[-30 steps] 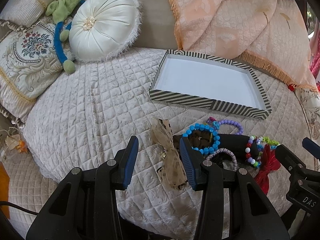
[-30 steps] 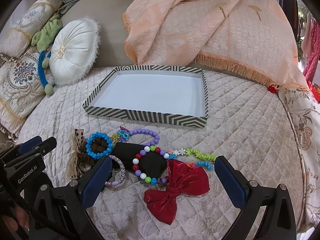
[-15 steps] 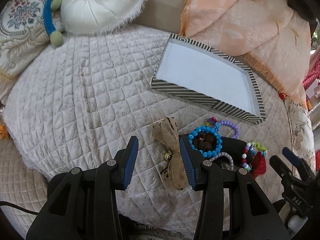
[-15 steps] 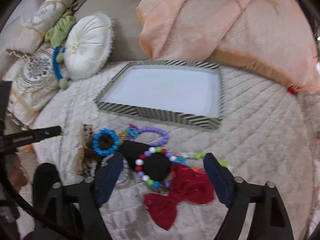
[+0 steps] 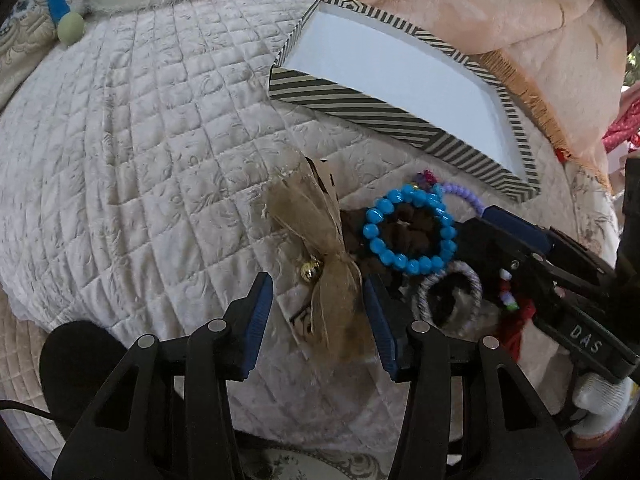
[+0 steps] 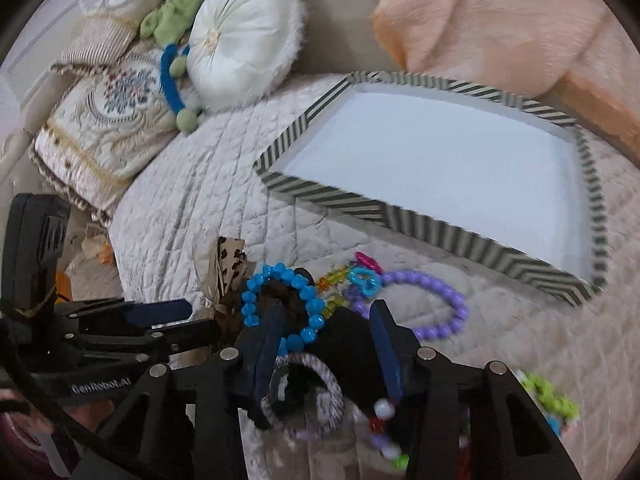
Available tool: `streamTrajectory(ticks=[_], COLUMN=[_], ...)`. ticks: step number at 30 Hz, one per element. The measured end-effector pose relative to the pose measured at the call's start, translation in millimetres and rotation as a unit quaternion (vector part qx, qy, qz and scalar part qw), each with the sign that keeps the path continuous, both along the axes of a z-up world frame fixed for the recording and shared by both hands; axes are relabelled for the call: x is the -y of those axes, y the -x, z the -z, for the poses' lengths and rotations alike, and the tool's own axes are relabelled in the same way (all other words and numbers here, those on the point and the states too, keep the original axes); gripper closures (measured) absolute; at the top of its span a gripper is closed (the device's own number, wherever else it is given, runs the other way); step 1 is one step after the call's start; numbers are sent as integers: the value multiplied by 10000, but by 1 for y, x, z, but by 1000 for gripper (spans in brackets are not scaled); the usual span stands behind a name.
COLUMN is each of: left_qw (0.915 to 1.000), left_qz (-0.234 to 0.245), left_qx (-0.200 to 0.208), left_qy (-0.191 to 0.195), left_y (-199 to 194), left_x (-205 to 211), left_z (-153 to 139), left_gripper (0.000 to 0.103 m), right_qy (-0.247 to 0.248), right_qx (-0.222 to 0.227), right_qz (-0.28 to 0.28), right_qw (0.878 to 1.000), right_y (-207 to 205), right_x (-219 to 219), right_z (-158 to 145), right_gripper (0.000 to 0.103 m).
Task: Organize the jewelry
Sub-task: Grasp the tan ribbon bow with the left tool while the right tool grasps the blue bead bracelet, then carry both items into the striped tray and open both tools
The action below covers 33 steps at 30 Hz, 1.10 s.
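Left and right wrist views, jewelry sorting on a quilted bed (image 5: 152, 152). The striped tray (image 6: 332, 196), white-floored and holding nothing, lies in the upper right of both views; the jewelry lies in a tangled heap just below it, none of it yet in the tray.

Left tool (image 5: 318, 312): jaws spread and lately widened a little, straddling the lower end of the tan ribbon bow (image 5: 320, 248) with its small gold bell (image 5: 311, 269); the right pad lies against the ribbon's edge, and no pinch is visible.

Right tool (image 6: 326, 344): jaws lately narrowing and partly spread over the dark fabric piece (image 6: 344, 344) at lower centre, with the blue bead bracelet (image 6: 280, 304) and the woven grey-and-purple bangle (image 6: 304, 396) overlapping between the pads. The pads do not clearly press on anything.

Likely faults:
- The right tool may trap several pieces together, since blue bracelet, bangle and fabric are stacked in its gap; a lift could then drag the purple bead bracelet (image 6: 436, 308) linked beside them.
- The sheer ribbon may slip from the left pads, or the left tool may catch the quilt below it.
- The two tools work close beside each other and could collide.
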<state>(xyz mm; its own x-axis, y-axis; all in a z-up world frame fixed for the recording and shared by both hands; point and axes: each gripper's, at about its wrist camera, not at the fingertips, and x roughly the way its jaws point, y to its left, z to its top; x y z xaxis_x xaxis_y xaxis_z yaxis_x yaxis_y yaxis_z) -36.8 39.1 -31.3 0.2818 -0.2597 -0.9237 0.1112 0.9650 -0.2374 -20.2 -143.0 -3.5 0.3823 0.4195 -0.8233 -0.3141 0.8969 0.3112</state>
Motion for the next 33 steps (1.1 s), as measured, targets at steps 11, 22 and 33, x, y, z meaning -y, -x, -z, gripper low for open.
streamTrajectory(ticks=[11,22,33], left_qw=[9991,9937,9877], left_qz=[137,246,339], left_qx=[308,1040,1524], left_qy=[251,338,-74], left_y=[-3,-3,-38], left_x=[1,-13,10], left_z=[3,-65,-94], left_gripper=[91,92,92], right_qy=[-300,-386,-197], right_qx=[26,705,909], right_qz=[-83,390,899], right_qw=[9995,9960,9916], right_y=[-2,16,-1], right_x=[3,42,82], right_z=[1,-65,-84], right_gripper=[93,93,93])
